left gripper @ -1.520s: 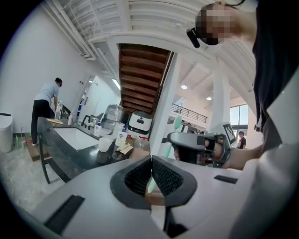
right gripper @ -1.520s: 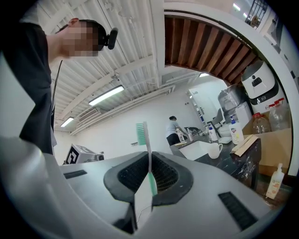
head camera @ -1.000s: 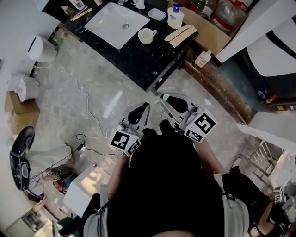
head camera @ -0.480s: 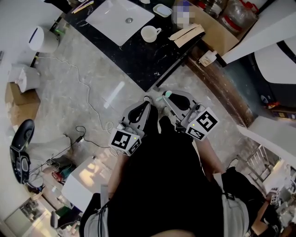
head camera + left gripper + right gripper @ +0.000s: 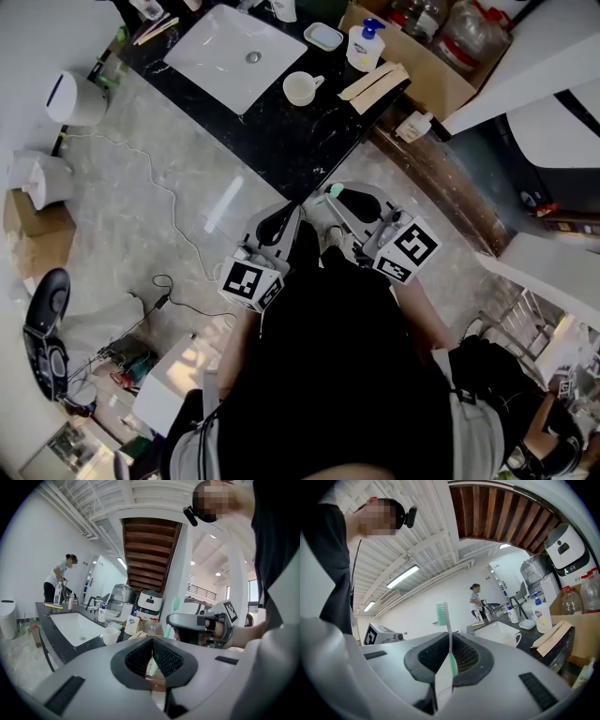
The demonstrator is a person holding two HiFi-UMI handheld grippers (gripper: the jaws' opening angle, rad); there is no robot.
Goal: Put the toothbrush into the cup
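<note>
My right gripper (image 5: 450, 645) is shut on a white and green toothbrush (image 5: 449, 632), which stands upright with its green bristles on top. In the head view the right gripper (image 5: 332, 201) hovers over the floor just off the black counter's (image 5: 281, 131) near corner, the brush head (image 5: 335, 190) showing at its tip. The white cup (image 5: 300, 89) stands on the counter to the right of the sink (image 5: 230, 45); it also shows as the cup (image 5: 513, 639) and the cup (image 5: 111, 635). My left gripper (image 5: 152, 643) is shut on nothing and sits beside the right one.
A soap bottle (image 5: 364, 45), a soap dish (image 5: 324, 36) and flat wooden pieces (image 5: 373, 82) lie behind the cup. A cardboard box (image 5: 427, 70) stands past the counter's right end. A cable (image 5: 173, 202) trails over the floor. A person (image 5: 55, 578) stands at the counter's far end.
Both grippers have come a little closer to the counter's near corner. The right gripper still holds the toothbrush, and the left stays shut.
</note>
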